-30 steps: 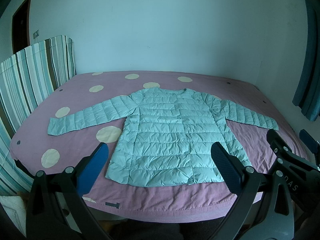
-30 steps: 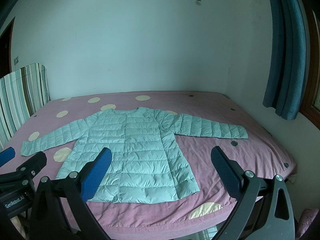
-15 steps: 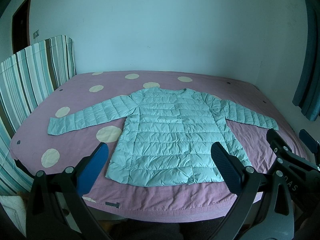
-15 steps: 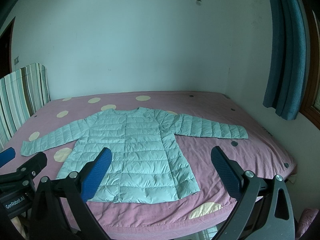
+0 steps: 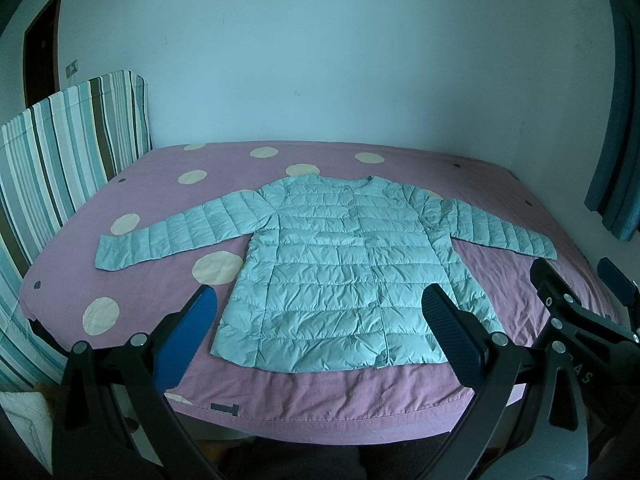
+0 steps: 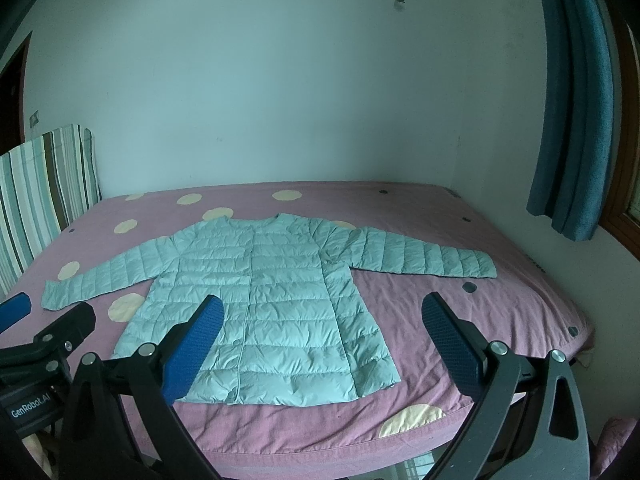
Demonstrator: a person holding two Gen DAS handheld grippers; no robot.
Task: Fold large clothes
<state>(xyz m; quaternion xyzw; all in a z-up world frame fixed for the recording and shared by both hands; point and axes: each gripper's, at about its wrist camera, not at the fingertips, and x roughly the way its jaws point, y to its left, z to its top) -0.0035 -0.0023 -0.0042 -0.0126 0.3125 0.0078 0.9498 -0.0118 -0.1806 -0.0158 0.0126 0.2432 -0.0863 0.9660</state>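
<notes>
A pale teal quilted jacket (image 5: 340, 264) (image 6: 264, 300) lies flat and face up on the pink bed, collar toward the far wall, both sleeves spread out to the sides. My left gripper (image 5: 320, 320) hangs open above the bed's near edge, in front of the jacket's hem, holding nothing. My right gripper (image 6: 322, 322) is also open and empty, over the hem's right half. Each gripper shows at the edge of the other's view: the right gripper (image 5: 580, 312) and the left gripper (image 6: 44, 332).
The bed (image 5: 360, 396) (image 6: 500, 320) has a pink cover with cream dots. A striped headboard cover (image 5: 68, 148) stands at the left. A blue curtain (image 6: 572, 120) hangs at the right. A plain wall runs behind the bed.
</notes>
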